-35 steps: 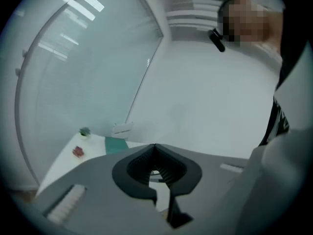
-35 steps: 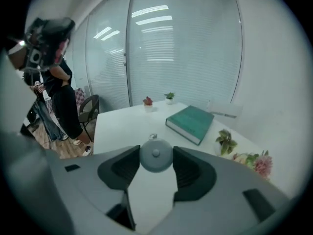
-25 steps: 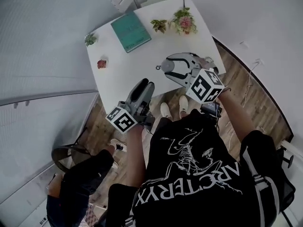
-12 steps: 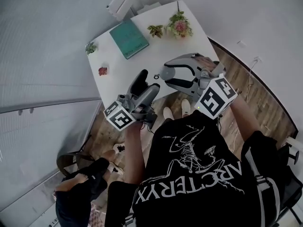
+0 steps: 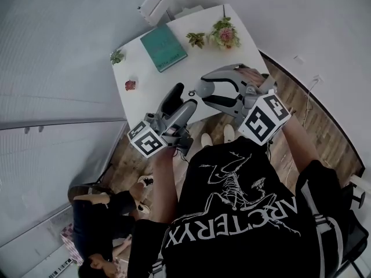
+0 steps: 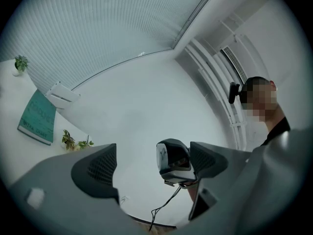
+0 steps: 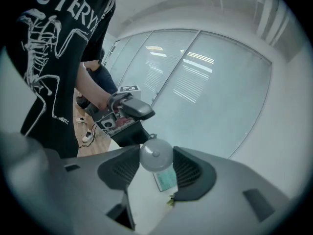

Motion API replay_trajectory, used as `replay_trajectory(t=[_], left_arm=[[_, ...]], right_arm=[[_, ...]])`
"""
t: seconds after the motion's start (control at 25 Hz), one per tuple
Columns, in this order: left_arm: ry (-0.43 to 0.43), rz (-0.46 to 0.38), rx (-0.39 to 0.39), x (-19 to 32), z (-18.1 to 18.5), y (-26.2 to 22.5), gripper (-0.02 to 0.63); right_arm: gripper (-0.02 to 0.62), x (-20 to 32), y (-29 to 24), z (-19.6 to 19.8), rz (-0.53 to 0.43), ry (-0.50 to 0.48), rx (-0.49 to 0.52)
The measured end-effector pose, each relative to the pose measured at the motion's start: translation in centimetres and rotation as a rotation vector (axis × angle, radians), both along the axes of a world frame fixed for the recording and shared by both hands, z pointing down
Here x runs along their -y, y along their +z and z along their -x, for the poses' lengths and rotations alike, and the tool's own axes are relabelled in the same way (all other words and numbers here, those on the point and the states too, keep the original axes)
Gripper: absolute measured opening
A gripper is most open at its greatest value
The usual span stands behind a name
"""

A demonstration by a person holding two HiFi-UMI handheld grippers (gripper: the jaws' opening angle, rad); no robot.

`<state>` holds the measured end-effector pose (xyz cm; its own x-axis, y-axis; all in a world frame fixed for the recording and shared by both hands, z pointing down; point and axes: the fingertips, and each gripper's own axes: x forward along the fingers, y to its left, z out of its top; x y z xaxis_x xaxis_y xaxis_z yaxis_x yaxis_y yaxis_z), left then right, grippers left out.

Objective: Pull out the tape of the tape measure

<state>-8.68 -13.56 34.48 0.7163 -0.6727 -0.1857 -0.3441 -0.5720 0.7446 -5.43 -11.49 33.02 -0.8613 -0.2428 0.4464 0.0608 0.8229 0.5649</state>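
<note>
- My right claw (image 7: 155, 166) is clenched on the tape measure (image 7: 155, 155). The round grey case sits squarely between its two ribbed pads, at the very tips.
- A small loop stands up from the rim of the case, on the side farthest from the right claw's body.
- My left claw (image 6: 152, 164) is released. Its jaws have just been opening and now stand wide apart, with neither pad pressing on anything.
- In the left gripper view a small dark thing with a pale face shows in the gap, close to the pad on that view's right. I can't tell what it is or whether it touches the pad.
- The two claws point at each other, tips near but apart. From the right claw, the left one lies just beyond the tape measure, gripped by my hand (image 7: 100, 99).
- Both claws are held up above the near edge of the white table (image 5: 156, 91).
- Well beyond the claw tips on the table lie a teal book (image 5: 164, 48), a flowering plant (image 5: 225, 33) and a small red thing (image 5: 130, 85).
</note>
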Motion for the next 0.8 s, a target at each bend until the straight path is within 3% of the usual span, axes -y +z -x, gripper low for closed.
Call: replay_trajectory(t=[0.04,0.08,0.12,0.16,0.52,0.8], left_arm=[[0.008,-0.013,0.004,-0.2,-0.1,-0.1,0.464],[0.019,-0.032,0.009,-0.5,-0.2,-0.2,0.393],[0.031,-0.054,0.010,-0.8,-0.2,-0.4,0.236],[0.041,-0.073,0.004,-1.0,-0.3,-0.6,0.033],[0.052,-0.077,0.022,-1.5,-0.3,-0.6,0.012],[-0.084,-0.047,0.060,-2.0,5.6,-0.1,0.012]], right_arm=[[0.218,-0.1,0.0,0.0,0.000,-0.002,0.000],[0.218,-0.1,-0.1,0.0,-0.001,-0.003,0.000],[0.218,-0.2,-0.1,0.0,-0.003,-0.004,-0.002],[0.218,-0.2,-0.1,0.0,-0.007,-0.004,-0.004],[0.218,0.4,0.3,-1.0,0.006,0.025,0.003],[0.218,3.5,0.0,-4.2,0.008,0.152,0.025]])
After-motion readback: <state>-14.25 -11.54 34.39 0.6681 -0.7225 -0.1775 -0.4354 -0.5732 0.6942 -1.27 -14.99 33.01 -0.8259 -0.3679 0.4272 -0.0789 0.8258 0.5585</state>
